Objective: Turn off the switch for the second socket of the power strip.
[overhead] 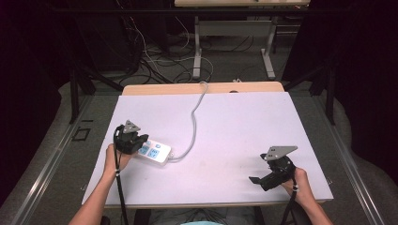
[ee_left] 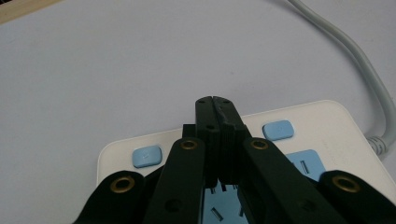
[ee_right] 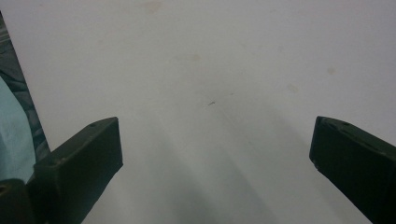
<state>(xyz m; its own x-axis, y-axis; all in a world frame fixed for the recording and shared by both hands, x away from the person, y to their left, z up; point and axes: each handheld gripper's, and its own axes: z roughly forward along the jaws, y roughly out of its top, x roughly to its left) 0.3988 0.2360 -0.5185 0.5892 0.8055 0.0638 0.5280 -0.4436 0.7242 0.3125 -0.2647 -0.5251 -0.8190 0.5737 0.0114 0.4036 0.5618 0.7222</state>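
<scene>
Two grippers rest on the white table (overhead: 234,122). At eight o'clock, the left gripper (overhead: 136,142), jaws pressed together and holding nothing, hovers over the white power strip (overhead: 157,152) with blue sockets; its grey cord (overhead: 197,112) runs toward twelve. At four o'clock, the right gripper (overhead: 263,180) gapes wide, empty.

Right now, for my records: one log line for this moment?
left gripper: shut, over power strip | right gripper: open, empty | cord: trails away
</scene>
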